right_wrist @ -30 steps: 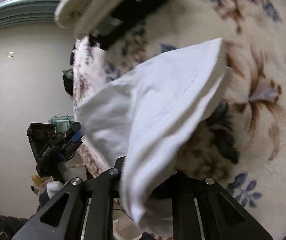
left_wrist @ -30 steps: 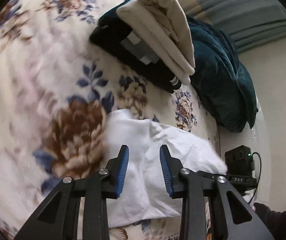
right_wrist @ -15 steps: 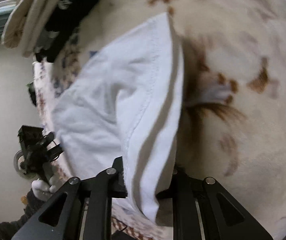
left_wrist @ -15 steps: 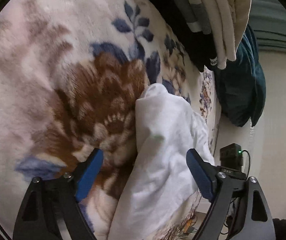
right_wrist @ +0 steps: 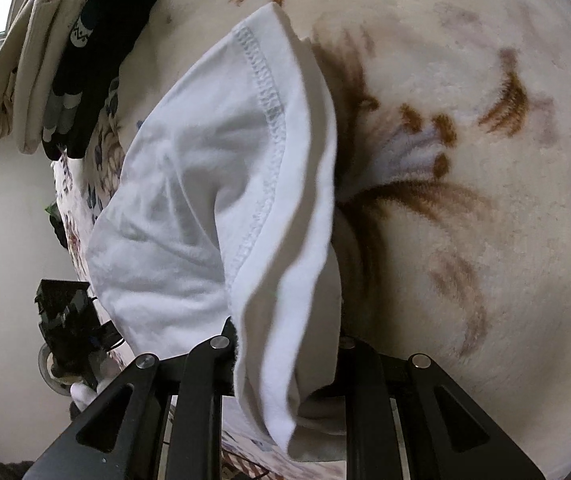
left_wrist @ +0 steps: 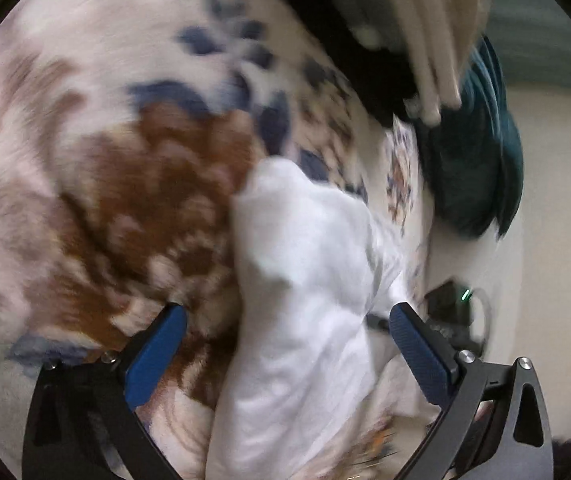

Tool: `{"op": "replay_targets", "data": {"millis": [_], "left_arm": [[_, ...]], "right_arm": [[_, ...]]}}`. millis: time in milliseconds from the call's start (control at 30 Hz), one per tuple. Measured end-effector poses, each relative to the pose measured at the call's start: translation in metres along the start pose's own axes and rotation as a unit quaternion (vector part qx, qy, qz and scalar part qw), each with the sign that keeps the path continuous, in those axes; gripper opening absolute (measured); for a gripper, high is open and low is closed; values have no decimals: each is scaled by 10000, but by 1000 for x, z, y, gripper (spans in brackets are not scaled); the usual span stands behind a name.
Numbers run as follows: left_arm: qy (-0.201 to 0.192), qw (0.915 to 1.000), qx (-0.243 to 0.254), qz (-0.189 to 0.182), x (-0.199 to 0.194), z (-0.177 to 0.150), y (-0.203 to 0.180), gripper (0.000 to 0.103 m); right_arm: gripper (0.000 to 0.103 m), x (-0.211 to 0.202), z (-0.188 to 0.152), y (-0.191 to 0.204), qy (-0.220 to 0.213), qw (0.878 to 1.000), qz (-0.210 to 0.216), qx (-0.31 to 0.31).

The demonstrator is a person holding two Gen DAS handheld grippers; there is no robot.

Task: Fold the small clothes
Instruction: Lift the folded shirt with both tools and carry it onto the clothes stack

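A small white garment (left_wrist: pixel 305 280) lies folded over on the floral blanket (left_wrist: pixel 105 160). My left gripper (left_wrist: pixel 285 344) is open wide, its blue pads (left_wrist: pixel 153 356) on either side of the white cloth without closing on it. In the right wrist view the same white garment (right_wrist: pixel 225 184) shows a stitched hem. My right gripper (right_wrist: pixel 285 344) is shut on its near edge, and the cloth hides the fingertips. The left wrist view is blurred.
A stack of folded beige and black clothes (right_wrist: pixel 57 60) lies at the far side of the blanket; it also shows in the left wrist view (left_wrist: pixel 413 40). A dark teal cushion (left_wrist: pixel 481 152) sits beside it. A black device (left_wrist: pixel 449 304) stands off the bed's edge.
My left gripper opened from narrow to wide and moved down close to the white garment. My right gripper kept hold of the garment and lowered it toward the blanket.
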State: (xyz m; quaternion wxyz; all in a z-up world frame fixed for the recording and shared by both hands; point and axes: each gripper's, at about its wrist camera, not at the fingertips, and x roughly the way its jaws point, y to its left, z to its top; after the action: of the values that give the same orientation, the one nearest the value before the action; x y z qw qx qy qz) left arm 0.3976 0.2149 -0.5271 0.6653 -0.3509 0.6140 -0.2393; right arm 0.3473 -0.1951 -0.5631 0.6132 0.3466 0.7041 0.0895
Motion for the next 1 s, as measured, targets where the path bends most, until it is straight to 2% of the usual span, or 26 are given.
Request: {"op": "replay_targets", "data": {"millis": [67, 133, 167, 200, 267, 367, 633, 667, 833, 933, 1000], "left_arm": [[-29, 9995, 212, 228, 8, -7, -5, 98], [-72, 9987, 317, 394, 13, -9, -10, 73], [-38, 9985, 363, 401, 15, -10, -14, 23], [42, 9984, 403, 405, 18, -10, -19, 8], [-16, 9960, 636, 632, 19, -10, -33, 7], [-132, 9934, 881, 717, 11, -13, -52, 7], [-410, 9888, 1263, 677, -32, -4, -119, 7], [-477, 9891, 1280, 554, -46, 3, -129, 7], [-861, 9843, 1473, 450, -107, 48, -182, 7], [-1065, 9796, 1655, 418, -138, 93, -218, 7], [-1214, 9740, 1838, 524, -156, 133, -243, 7]], "right_arm": [[19, -2, -1, -4, -26, 10000, 83, -20], [19, -2, -1, -7, -36, 9998, 174, -9], [19, -2, -2, -7, -42, 9998, 203, -21], [19, -2, -1, -6, -54, 9998, 204, -62], [19, -4, -3, -2, -104, 9997, 145, -163], [17, -11, -7, 7, -182, 9993, 146, -289], [16, -58, -22, 57, -441, 9950, 644, -619], [16, -67, -23, 67, -488, 9939, 702, -696], [16, -128, -14, 124, -930, 9849, 1081, -986], [16, -168, 6, 171, -1244, 9761, 1269, -1253], [16, -190, 27, 205, -1442, 9695, 1350, -1450]]}}
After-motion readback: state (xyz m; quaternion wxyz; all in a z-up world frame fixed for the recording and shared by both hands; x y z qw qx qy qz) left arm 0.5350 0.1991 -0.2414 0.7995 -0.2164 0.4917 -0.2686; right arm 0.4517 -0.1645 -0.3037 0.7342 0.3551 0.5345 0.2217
